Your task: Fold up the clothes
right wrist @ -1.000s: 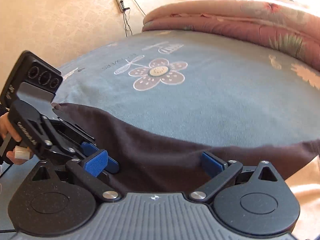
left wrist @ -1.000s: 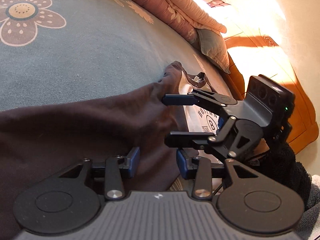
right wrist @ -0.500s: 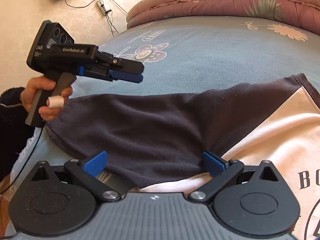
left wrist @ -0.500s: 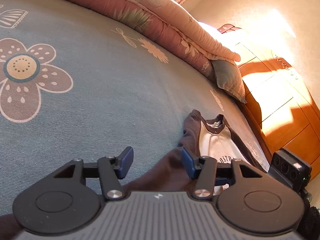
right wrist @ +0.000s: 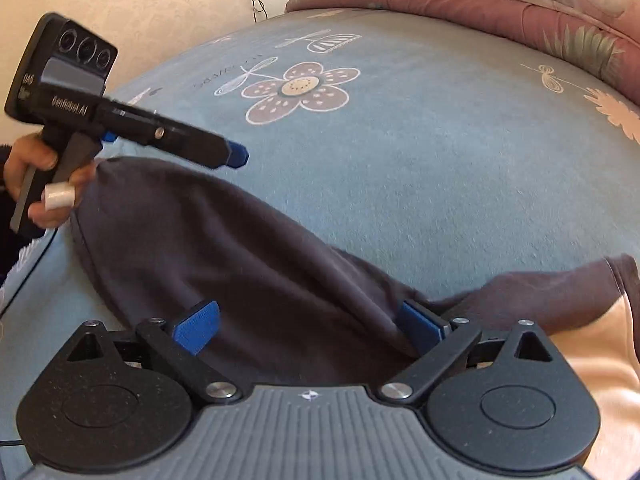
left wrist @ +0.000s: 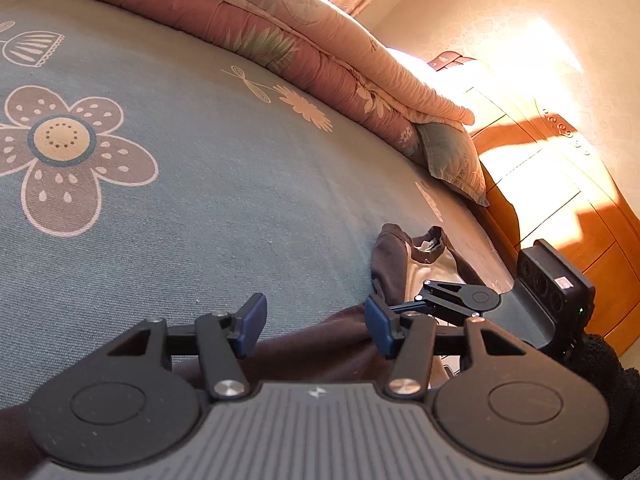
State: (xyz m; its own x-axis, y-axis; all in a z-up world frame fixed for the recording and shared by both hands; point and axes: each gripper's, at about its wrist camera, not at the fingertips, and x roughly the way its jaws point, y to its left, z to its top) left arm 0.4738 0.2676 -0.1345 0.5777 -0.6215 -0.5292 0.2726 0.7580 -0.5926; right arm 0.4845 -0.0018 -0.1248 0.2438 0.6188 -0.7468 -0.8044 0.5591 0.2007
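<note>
While left hand-held gripper point(right wrist: 236, 156) hovers agape, right hand-held gripper point(right wrist: 312, 324) straddles shirt point(right wrist: 240, 264), wide.

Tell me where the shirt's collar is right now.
In the left wrist view the collar lies at right of centre on the blue bedsheet, just beyond the right hand-held gripper, below the pillow.

Blue flowered bedsheet point(left wrist: 224, 184) — pink quilt point(left wrist: 312, 52) rolled along its far edge, wooden cabinet point(left wrist: 568, 216) beside, sunlit.
</note>
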